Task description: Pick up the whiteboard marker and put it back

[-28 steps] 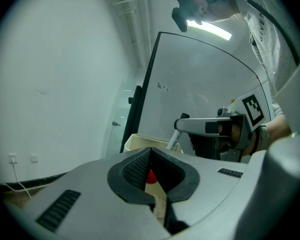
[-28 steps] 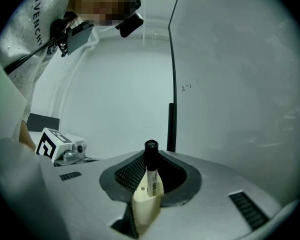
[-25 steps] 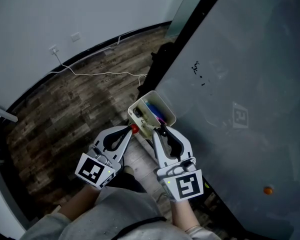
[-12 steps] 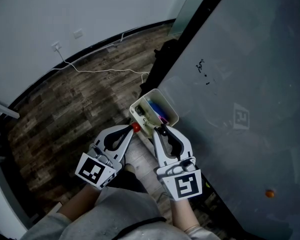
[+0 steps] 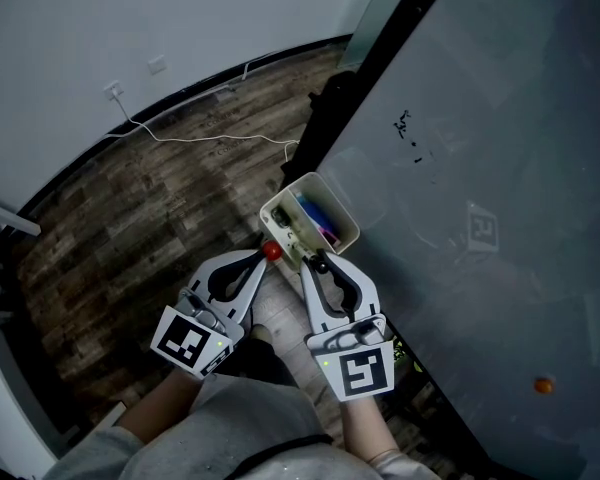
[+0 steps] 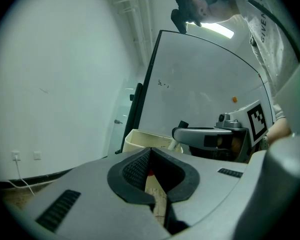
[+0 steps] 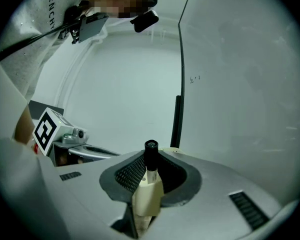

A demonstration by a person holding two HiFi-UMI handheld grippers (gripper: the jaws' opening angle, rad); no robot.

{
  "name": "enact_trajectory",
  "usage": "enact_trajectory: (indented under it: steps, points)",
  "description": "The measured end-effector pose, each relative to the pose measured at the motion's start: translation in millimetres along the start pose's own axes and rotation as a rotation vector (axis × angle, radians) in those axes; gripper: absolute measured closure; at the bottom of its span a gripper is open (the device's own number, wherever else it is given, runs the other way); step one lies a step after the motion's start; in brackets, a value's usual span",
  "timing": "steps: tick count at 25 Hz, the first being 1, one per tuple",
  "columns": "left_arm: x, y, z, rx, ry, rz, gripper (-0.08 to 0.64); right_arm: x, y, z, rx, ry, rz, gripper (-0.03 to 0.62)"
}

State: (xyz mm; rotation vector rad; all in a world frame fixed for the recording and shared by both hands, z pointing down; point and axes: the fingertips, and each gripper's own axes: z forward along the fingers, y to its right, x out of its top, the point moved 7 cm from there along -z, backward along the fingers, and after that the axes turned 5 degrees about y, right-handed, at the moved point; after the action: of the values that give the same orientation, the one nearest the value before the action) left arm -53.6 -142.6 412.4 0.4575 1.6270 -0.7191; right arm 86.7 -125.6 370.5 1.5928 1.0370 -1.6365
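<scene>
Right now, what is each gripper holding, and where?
Right gripper: whiteboard marker, fingers on its pale barrel just below the black cap. Left gripper: shut on something red; I cannot tell what.

Flr (image 5: 130, 218): dark wood planks | on it: wht cable (image 5: 220, 139)

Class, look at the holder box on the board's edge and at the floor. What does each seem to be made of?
Holder box: probably plastic. It is cream, smooth and matt, with thin, moulded-looking walls.
Floor: wood or wood-look laminate. It shows grey-brown planks with grain and staggered joints, but the pictures cannot settle which of the two it is.
</scene>
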Motion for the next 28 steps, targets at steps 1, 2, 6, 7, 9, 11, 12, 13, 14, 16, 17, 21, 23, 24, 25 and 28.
enact_trajectory:
  steps: [1,2,6,7,9,11,12,13,14,16,17,21,23,24,25,28]
  points:
    - [-0.5,0.2,0.0,0.000,-0.001,0.000,0.545,-0.6,-1.4,-0.4,0.003,0.003,-0.009,0.511]
    - [-1.1,0.5,0.0,-0.002,-0.004,-0.001,0.545,-1.1,-2.9,-0.9,0.006,0.005,-0.019,0.511]
    - [-2.5,2.3,0.5,-0.007,-0.008,-0.004,0.545,-2.9,-8.6,-2.1,0.021,-0.003,-0.059,0.511]
    - [-2.7,2.6,0.8,-0.008,-0.008,-0.005,0.545,-3.9,-9.9,-2.5,0.024,-0.011,-0.067,0.511]
    - [-3.1,3.4,2.1,-0.010,-0.006,-0.006,0.545,-6.4,-11.5,-3.9,0.030,-0.027,-0.078,0.511]
    - [-3.4,4.1,3.3,-0.011,-0.004,-0.006,0.545,-7.6,-11.7,-5.1,0.029,-0.031,-0.076,0.511]
    - [-3.3,4.4,3.7,-0.012,-0.004,-0.006,0.545,-7.6,-11.5,-5.3,0.027,-0.030,-0.075,0.511]
    - [-3.1,4.7,4.1,-0.012,-0.004,-0.006,0.545,-7.4,-11.3,-5.4,0.026,-0.028,-0.073,0.511]
    - [-2.8,4.9,4.4,-0.013,-0.004,-0.006,0.545,-7.1,-11.0,-5.4,0.025,-0.026,-0.072,0.511]
    - [-2.5,5.4,5.0,-0.014,-0.003,-0.006,0.545,-6.7,-10.7,-5.5,0.024,-0.024,-0.072,0.509]
    - [-2.4,5.6,5.2,-0.014,-0.003,-0.006,0.545,-6.8,-10.5,-5.7,0.024,-0.024,-0.071,0.509]
    - [-2.7,6.3,5.6,-0.013,-0.002,-0.009,0.545,-6.9,-10.4,-6.9,0.027,-0.020,-0.059,0.509]
    - [-2.3,7.2,5.2,-0.013,-0.004,-0.009,0.545,-6.3,-11.2,-7.5,0.033,-0.022,-0.058,0.509]
    - [-2.1,7.8,5.2,-0.014,-0.005,-0.009,0.545,-6.1,-11.4,-7.8,0.036,-0.024,-0.059,0.509]
    - [-2.0,8.4,5.2,-0.016,-0.005,-0.008,0.545,-6.1,-11.5,-8.1,0.041,-0.027,-0.060,0.509]
    - [-2.2,9.9,5.3,-0.018,-0.007,-0.006,0.545,-6.3,-11.8,-8.1,0.053,-0.030,-0.060,0.509]
